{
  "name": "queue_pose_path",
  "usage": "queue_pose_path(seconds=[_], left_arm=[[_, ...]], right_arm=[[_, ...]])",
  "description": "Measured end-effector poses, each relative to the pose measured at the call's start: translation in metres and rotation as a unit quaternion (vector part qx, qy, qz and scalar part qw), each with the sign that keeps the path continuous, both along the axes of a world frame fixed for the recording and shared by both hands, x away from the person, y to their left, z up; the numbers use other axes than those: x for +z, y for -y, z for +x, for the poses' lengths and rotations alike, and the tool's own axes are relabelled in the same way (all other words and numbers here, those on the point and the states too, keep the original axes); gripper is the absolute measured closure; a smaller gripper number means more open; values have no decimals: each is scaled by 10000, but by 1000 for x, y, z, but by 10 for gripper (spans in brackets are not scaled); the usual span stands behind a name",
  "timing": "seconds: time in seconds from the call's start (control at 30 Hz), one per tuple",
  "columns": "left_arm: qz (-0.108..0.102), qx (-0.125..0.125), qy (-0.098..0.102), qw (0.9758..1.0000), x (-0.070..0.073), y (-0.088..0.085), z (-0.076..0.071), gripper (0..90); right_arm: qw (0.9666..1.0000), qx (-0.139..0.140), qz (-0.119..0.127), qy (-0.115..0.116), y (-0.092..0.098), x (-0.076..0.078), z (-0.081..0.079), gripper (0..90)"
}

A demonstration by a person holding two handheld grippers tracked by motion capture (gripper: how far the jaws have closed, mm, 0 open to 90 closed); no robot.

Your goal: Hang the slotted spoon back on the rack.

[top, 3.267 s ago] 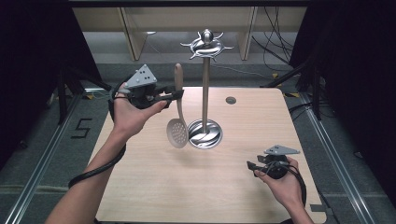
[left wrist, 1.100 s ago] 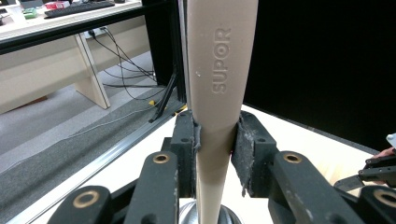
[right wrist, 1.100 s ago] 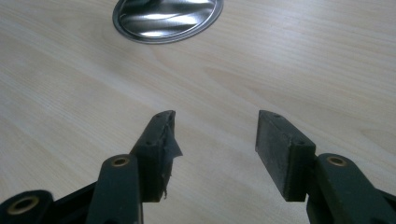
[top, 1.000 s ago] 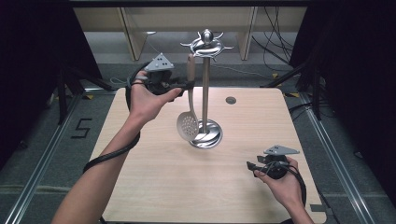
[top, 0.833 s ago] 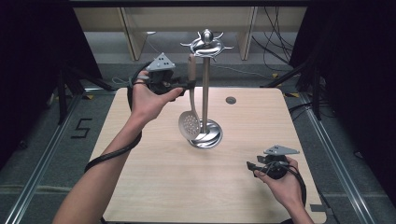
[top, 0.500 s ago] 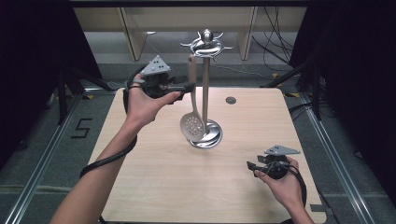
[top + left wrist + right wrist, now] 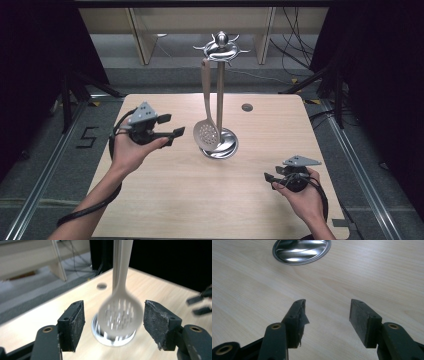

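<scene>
Black two-jaw grippers (image 7: 170, 127) — grey three-cornered plates, trailing black cables.

A lab-like recording bay. Black curtains (image 7: 35, 65) flank a pale wooden table (image 7: 200, 200) on grey flooring. Loose black cables (image 7: 295, 45) trail beyond the claws.

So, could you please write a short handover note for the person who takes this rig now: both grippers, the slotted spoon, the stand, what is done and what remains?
Left gripper: jaws have just been opening, now wide open with nothing between them, held left of the stand, low over the table.
Right gripper: open, empty, near the table's front right.
Slotted spoon: hangs from the top ring of the utensil stand, its bowl just above the round base.
Done: spoon hung and released.
Left: probably only drawing the left gripper clear; check that the spoon settles without swinging off.
</scene>
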State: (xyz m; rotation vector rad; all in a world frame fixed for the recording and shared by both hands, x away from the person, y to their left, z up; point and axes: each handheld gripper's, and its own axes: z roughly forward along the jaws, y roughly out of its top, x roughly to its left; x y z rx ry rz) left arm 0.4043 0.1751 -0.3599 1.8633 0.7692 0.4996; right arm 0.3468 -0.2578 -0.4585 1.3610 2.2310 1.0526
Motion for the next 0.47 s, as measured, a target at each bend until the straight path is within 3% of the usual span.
queue_pose_path(seconds=[0.03, 0.07, 0.1, 0.13, 0.17, 0.2, 0.23, 0.3, 0.33, 0.4, 0.47], left_arm=[[25, 7, -57, 10000, -13, -5, -5, 329], [61, 110, -235, 9996, -39, -11, -17, 338], [61, 110, -235, 9996, -39, -11, -17, 343], [292, 23, -407, 9987, -72, -14, -33, 353], [292, 23, -407, 9987, -72, -14, -33, 364], [656, -3, -613, 9960, -101, -23, -46, 377], [641, -23, -820, 9946, -111, -23, -50, 388], [661, -75, -911, 9936, -113, -26, -52, 389], [392, 78, -900, 9951, -109, -26, -53, 389], [305, 86, -712, 9970, -102, -25, -51, 390], [258, 117, -688, 9972, -100, -25, -51, 388]], right_arm=[[10000, 5, -10, 18, 0, 0, 0, 472], [10000, -14, -32, 20, 0, 0, 0, 471], [10000, -14, -32, 20, 0, 0, 0, 471], [10000, -27, -47, 33, 0, 0, 0, 469], [10000, -27, -44, 27, 0, 0, 0, 468], [10000, -3, 24, 29, 0, -1, 0, 464], [10000, -44, 6, -2, 1, 0, 0, 452], [9998, 8, -84, 181, 2, -1, 2, 438], [9999, -118, -8, 95, -1, 1, 0, 437], [9998, -88, -49, 152, 0, 1, 0, 431], [9998, -112, -32, 174, -1, 1, -1, 430]])
